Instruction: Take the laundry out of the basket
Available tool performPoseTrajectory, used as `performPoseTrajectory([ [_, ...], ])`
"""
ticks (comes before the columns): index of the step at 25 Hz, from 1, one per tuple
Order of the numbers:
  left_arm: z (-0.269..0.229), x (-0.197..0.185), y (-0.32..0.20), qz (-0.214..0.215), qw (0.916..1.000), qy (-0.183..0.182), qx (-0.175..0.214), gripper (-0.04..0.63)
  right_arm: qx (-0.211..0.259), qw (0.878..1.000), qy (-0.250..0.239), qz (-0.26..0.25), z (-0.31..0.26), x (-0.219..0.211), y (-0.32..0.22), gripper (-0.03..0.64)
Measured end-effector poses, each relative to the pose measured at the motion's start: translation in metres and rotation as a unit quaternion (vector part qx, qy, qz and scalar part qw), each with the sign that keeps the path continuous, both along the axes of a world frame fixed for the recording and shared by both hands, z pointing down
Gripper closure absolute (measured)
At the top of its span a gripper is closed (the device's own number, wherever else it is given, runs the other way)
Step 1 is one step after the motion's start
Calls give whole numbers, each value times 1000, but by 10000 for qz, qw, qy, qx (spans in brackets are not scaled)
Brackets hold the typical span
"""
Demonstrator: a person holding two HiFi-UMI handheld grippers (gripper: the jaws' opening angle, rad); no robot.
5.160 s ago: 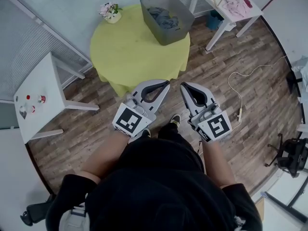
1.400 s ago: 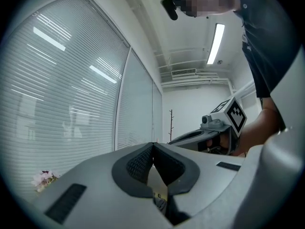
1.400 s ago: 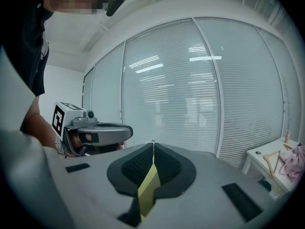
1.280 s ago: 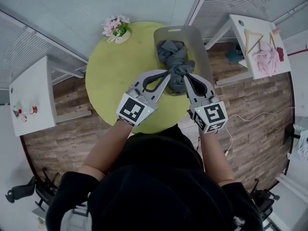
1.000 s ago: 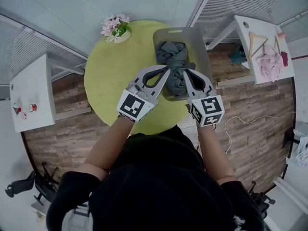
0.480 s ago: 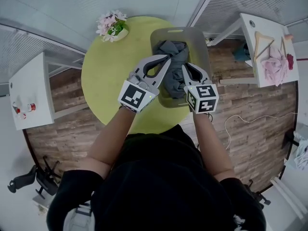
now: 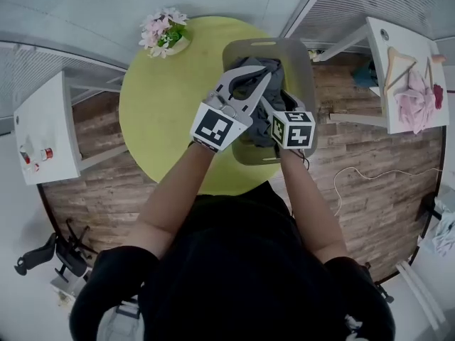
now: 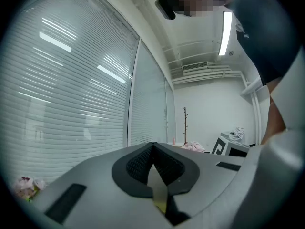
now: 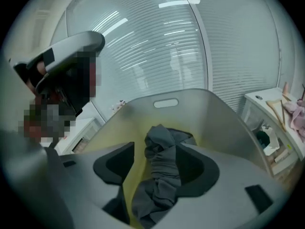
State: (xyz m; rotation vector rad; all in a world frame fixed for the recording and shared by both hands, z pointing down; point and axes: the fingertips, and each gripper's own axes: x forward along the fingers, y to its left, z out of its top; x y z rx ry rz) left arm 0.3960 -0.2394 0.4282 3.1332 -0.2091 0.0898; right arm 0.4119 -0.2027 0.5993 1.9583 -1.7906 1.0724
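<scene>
The grey basket [image 7: 304, 69] is set on a round yellow-green table [image 7: 160, 119]. The grey laundry [image 7: 279, 67] is bunched up inside the basket.

The right gripper [image 9: 157, 149] is pointed down into the basket. Its jaws have just been opened and are held apart. A long fold of the laundry [image 9: 162, 175] is seen between them, but it is not squeezed, so nothing is gripped.

The left gripper [image 8: 153, 145] is held level above the basket, over its left side. Its jaws are pressed together, and nothing is caught between them.

A small pot of pink flowers [image 7: 162, 33] is placed on the table, well to the left of the basket. A white side table [image 7: 387, 84] with pink clothes [image 7: 416, 105] on it is seen to the right of the basket.
</scene>
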Motion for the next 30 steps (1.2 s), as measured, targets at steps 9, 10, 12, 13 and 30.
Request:
performPoseTrajectory([
  [9,19,22,-15,-49,10000,-47,10,589,-810,9949,-575,185,74,1,-9,241],
  [10,21,23,-17,-62,10000,-59,6,589,-896,9939,-612,201,80,1,-10,235],
  [12,24,25,-20,-99,9999,-37,-33,589,-1064,9918,-673,221,92,1,-11,227],
  [13,25,26,-21,-131,9999,27,-75,589,-1148,9906,-710,227,99,1,-12,225],
  [30,31,28,-42,-591,9981,144,-118,589,-2396,9693,-524,145,184,7,-10,146],
])
